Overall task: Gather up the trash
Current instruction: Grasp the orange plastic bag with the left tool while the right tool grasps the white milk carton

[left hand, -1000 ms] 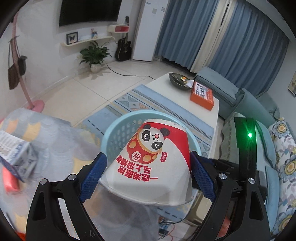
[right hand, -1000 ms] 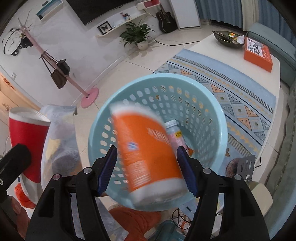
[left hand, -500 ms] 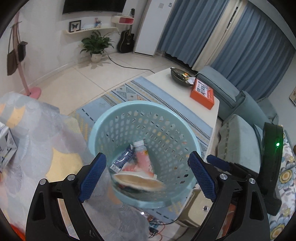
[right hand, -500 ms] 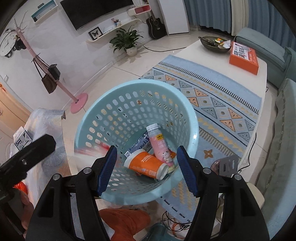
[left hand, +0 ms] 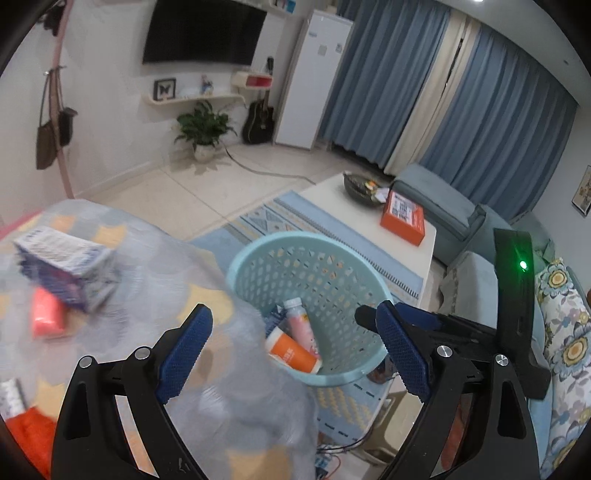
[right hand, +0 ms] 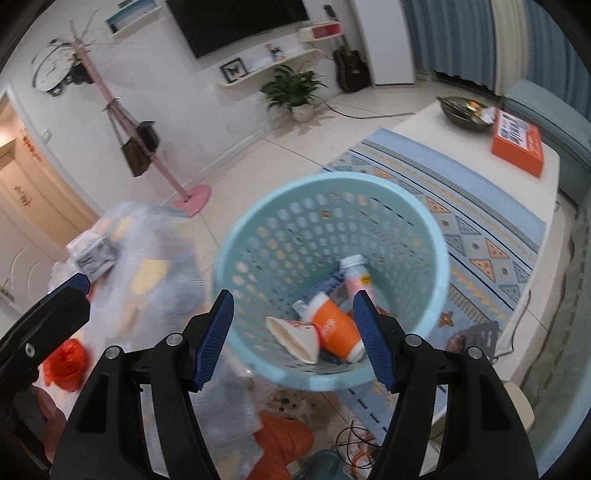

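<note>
Left to right: carton (left hand: 62, 264) and red wrapper (left hand: 46, 317) lie on your worktop (left hand: 155, 266), blurred. Both look light and crushable, so pinch the carton across its flat sides, gently. Left gripper (left hand: 295, 354) fingers are apart, nothing between them; right gripper (right hand: 295, 343) likewise. The basket (right hand: 255, 236) beside the worktop holds the paper cup (right hand: 295, 338), orange cup (right hand: 338, 332) and pink bottle (right hand: 356, 277). A second ago each gripper clamped a cup; both now lie in the basket.

Home living room (wall television (left hand: 201, 35), sofa (left hand: 448, 205), curtains (left hand: 491, 107)).
</note>
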